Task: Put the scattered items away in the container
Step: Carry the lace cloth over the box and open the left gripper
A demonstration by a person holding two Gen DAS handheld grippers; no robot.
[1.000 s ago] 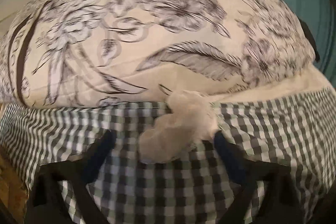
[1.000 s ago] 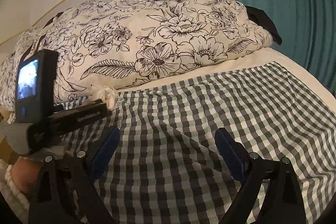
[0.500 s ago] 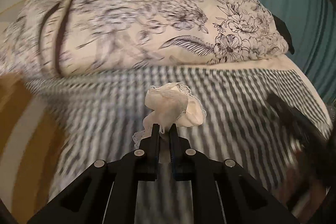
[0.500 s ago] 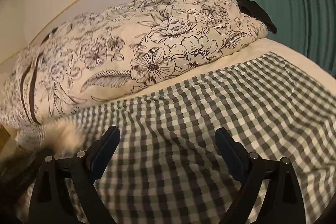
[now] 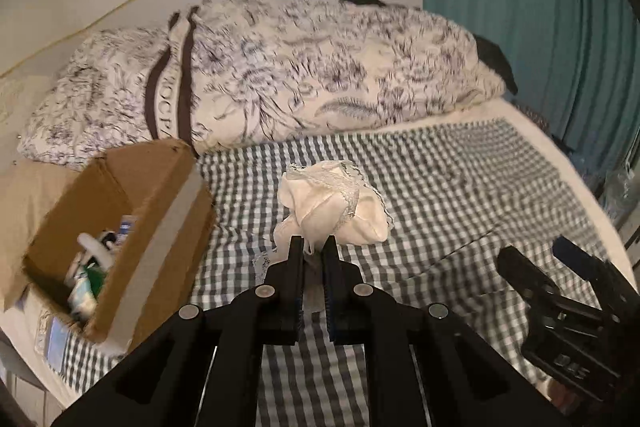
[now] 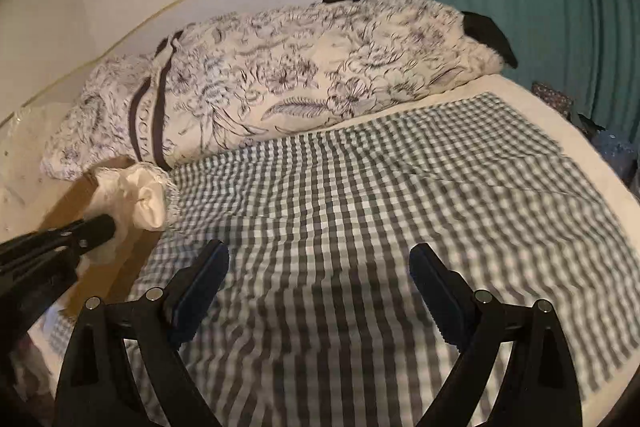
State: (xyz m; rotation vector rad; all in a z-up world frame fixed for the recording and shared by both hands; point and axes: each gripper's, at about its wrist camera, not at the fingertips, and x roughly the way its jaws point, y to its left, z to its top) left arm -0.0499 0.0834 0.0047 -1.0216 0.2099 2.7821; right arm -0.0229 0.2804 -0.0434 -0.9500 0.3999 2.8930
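A: Colours, quick?
B: Cloth [image 5: 332,203]: cream w/ lace edge. Blanket [image 5: 440,187]: dark green/white gingham chk.
A: Pillow [image 5: 320,75]?
B: Cream, black floral line print, dark stripe w/ lettering. Box [image 5: 120,187]: brown cardboard. Curtain [image 5: 520,7]: teal. Fingers [image 6: 200,279]: black, blue pads.

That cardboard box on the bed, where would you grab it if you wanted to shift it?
Probably the cardboard box by its upright near wall, pinched from above across the top edge. The top is open and that rim is thin and bare. The open right gripper is free; the left gripper holds cloth.
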